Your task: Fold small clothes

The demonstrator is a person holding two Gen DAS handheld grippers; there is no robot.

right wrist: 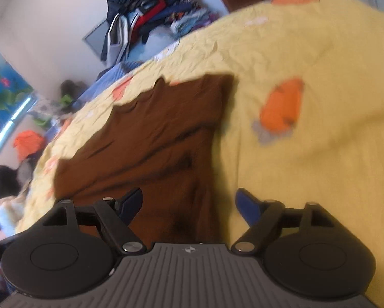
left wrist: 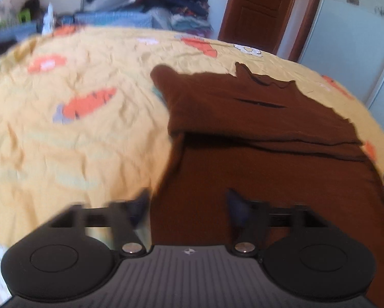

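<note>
Garment: a brown top [left wrist: 256, 118] lies on the bed, filling the centre and lower right of the left wrist view; in the right wrist view it runs from the middle down to the bottom centre [right wrist: 150, 138].
Fold state: one layer is already laid over another, with a crosswise edge showing mid-frame, so it looks partly folded.
Bed: yellow bedspread [left wrist: 76, 154] with orange carrot prints, pretty crinkled.
Left gripper [left wrist: 188, 200]: jaws spread apart, nothing between them, hanging over the near brown edge.
Right gripper [right wrist: 189, 201]: also released, fingers wide, the garment's right edge sitting just beyond the gap.
Handling: probably light, floppy knit, no stiffness at all, so it'll sag and drag on the sheet.
Where to grab: best bet is both near corners, pinching all layers.
Background: clothes pile [left wrist: 166, 0] upper centre, wooden door [left wrist: 258, 7] upper right.
</note>
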